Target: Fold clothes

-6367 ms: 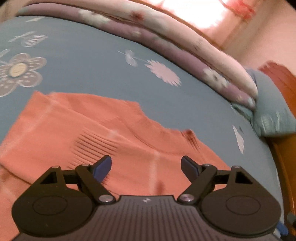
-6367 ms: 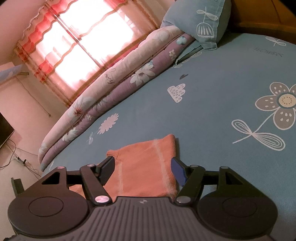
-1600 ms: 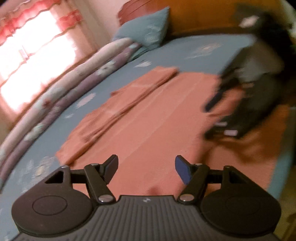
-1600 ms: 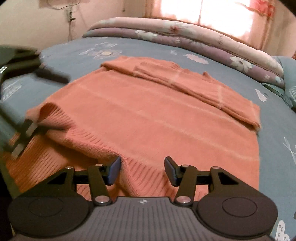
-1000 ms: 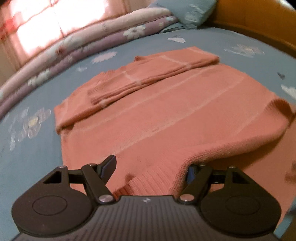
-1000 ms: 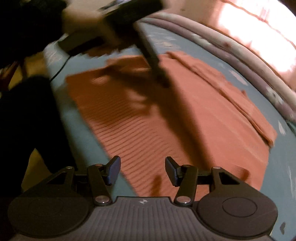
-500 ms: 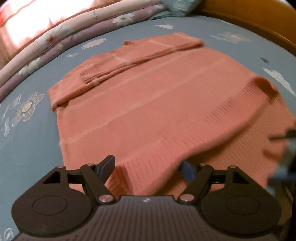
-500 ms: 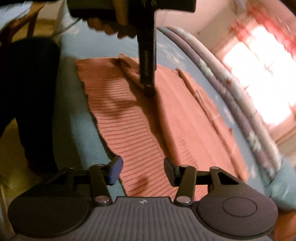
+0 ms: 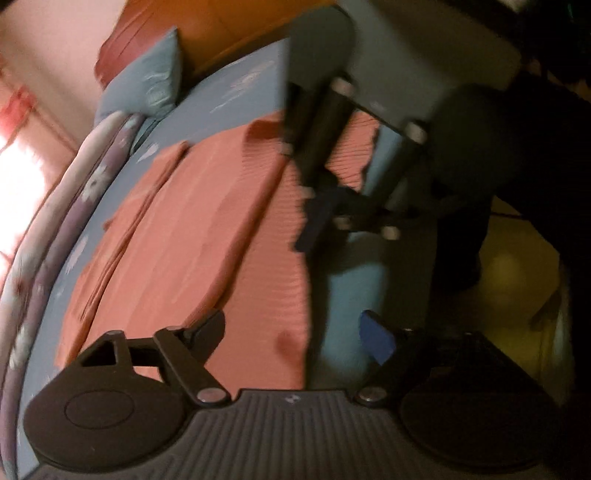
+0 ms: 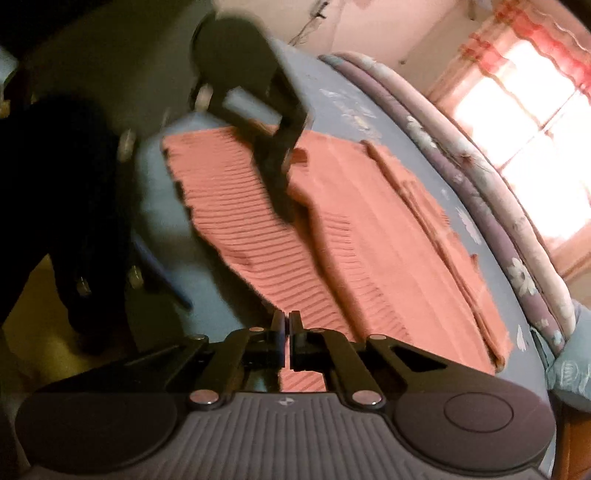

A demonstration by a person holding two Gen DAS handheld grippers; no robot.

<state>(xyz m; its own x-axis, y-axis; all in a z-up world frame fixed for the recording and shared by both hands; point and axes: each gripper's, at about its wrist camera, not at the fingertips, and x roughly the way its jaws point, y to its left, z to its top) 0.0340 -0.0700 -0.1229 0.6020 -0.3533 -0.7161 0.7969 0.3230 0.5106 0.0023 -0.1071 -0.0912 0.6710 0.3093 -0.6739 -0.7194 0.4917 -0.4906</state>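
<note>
Left wrist view, blurred. The left gripper (image 9: 293, 326) has its jaws apart and closing. The ribbed hem edge of the orange sweater (image 9: 192, 236) lies between the two fingers, nearer the black one; the blue-padded finger is over bare blue bedsheet (image 9: 347, 291). The pads do not press on the knit, so nothing is grasped. The sweater lies spread on the bed, with a folded strip along its far side next to the rolled floral quilt (image 9: 59, 206). A blue pillow (image 9: 147, 85) sits against the wooden headboard (image 9: 229, 29). The right gripper (image 9: 321, 218) shows from the front at the sweater's hem edge, smeared by motion. A small pale logo mark sits on the gripper body; too small to read.

Right wrist view. The right gripper (image 10: 286, 332) is clenched, fingers pressed together. The sweater (image 10: 369, 229) hem runs right up to the fingertips and orange knit shows just behind them; whether the cloth is actually pinched I cannot tell. The left gripper (image 10: 284, 173) reaches down onto the sweater's raised fold further along the hem; its second finger is blurred out over the sheet. The person's dark clothing (image 10: 48, 184) stands beside the bed. Window with a red-trimmed curtain (image 10: 524, 110) beyond the quilt (image 10: 480, 177). Faint pale print on the bedsheet (image 10: 343, 103) is unreadable.
</note>
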